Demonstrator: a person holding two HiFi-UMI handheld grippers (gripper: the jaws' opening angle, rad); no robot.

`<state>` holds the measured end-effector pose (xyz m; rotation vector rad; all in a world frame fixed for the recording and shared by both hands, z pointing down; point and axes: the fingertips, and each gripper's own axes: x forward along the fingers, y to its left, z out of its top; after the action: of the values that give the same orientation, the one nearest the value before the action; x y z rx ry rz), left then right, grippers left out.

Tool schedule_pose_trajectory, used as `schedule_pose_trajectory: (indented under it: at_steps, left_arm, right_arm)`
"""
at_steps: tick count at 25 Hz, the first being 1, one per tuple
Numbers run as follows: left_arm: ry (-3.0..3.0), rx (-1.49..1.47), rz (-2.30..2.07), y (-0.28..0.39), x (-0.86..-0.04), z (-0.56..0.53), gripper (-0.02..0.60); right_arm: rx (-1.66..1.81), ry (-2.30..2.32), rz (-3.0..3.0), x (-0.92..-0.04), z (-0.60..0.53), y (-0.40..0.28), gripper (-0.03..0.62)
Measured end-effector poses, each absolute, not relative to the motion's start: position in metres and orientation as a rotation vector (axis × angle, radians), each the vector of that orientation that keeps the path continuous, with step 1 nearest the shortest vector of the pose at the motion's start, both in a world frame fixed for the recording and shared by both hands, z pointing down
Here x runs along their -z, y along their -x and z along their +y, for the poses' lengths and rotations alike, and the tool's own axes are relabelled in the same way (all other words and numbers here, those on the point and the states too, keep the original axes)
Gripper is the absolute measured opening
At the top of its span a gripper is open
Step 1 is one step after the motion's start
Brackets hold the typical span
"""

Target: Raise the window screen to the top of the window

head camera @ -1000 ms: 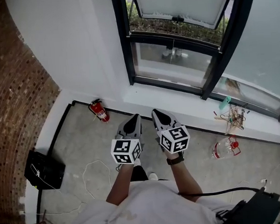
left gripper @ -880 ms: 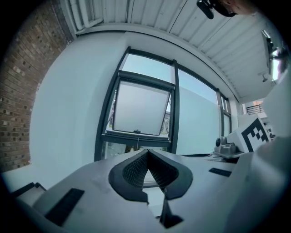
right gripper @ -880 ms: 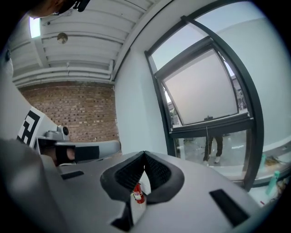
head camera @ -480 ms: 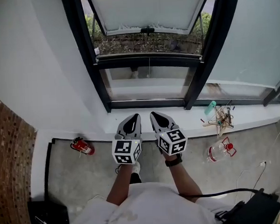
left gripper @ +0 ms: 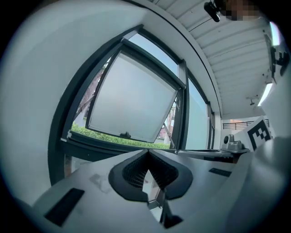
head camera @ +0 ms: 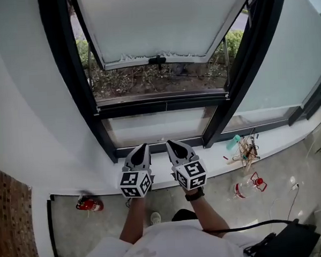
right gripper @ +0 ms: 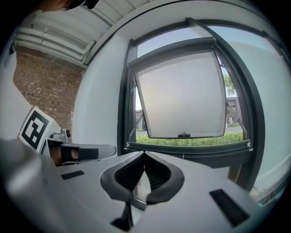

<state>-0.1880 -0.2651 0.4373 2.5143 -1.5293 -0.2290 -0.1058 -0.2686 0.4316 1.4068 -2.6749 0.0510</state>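
Grippers sit side by side low in the head view, both pointed at the window. The left gripper [head camera: 140,149] and the right gripper [head camera: 172,146] hover just over the white sill [head camera: 98,174] and touch nothing. Each gripper's own view shows its ribbed pads pressed together with nothing between them, so both are closed and empty.

At twelve o'clock from them rises the dark window frame [head camera: 67,82]. Its glass sash [head camera: 160,23] is swung outward, with a small handle [head camera: 157,60] on the bottom edge.

The window screen [head camera: 159,96] seems parked low. A thin pale rail [right gripper: 191,147] runs along the crossbar [head camera: 159,105] at the foot of the opening, well apart from both tips. No mesh can be made out above it, where grass [head camera: 147,77] shows clearly. That this rail is the screen's pull bar is my guess, not a certainty.

A tangle of sticks [head camera: 246,147] lies on the sill at three o'clock from the right gripper.

As I read it, the step in hand is the reach to the window, and the lift has not begun. The next move calls for the jaws to part and the tips to go up to the rail, one toward each half. They would then grip it and pull evenly straight up to the frame's head, so the rail doesn't tilt.
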Motion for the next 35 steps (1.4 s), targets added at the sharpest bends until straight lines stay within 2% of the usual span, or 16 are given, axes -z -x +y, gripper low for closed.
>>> schedule_pose_trajectory:
  at_steps: [10, 16, 26, 35]
  left_arm:
    - [-2.572, 0.128, -1.527, 0.137, -0.446, -0.391, 0.002]
    - [-2.611, 0.044, -1.606, 0.108, -0.436, -0.448, 0.002]
    - [-2.592, -0.247, -1.655, 0.094, -0.486, -0.491, 0.002]
    - [-2.798, -0.824, -1.638, 0.097, -0.500, -0.523, 0.005]
  right_arm:
    - [-0.030, -1.476, -2.646, -0.436, -0.404, 0.050, 0.002]
    - [0.187, -1.455, -2.551, -0.435, -0.466, 0.025, 0.002]
    - [-0.189, -1.333, -2.600, -0.537, -0.514, 0.009, 0.003]
    - [-0.390, -1.340, -2.601, -0.568, -0.539, 0.034, 0.003]
